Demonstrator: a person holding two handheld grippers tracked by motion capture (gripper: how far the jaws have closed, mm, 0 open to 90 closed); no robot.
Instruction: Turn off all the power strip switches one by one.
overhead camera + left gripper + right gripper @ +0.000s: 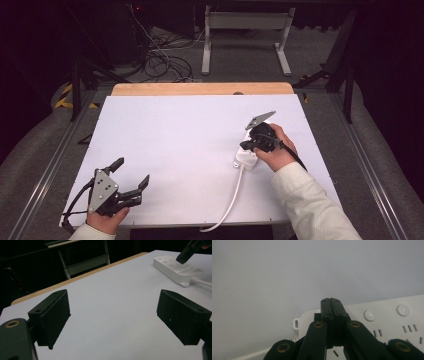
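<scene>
On the white worktop, my right hand-held gripper hangs over a power strip.
Its jaws are pressed together, gripping nothing; my left hand-held gripper rests well apart, jaws spread wide.

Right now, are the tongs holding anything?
No. The right tongs are shut with nothing between them, over the white power strip. The left tongs are open and empty.

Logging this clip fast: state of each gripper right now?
Left gripper: open, nothing between its jaws, above the white tabletop.
Right gripper: shut, empty, its tip over the white plastic power strip.
</scene>
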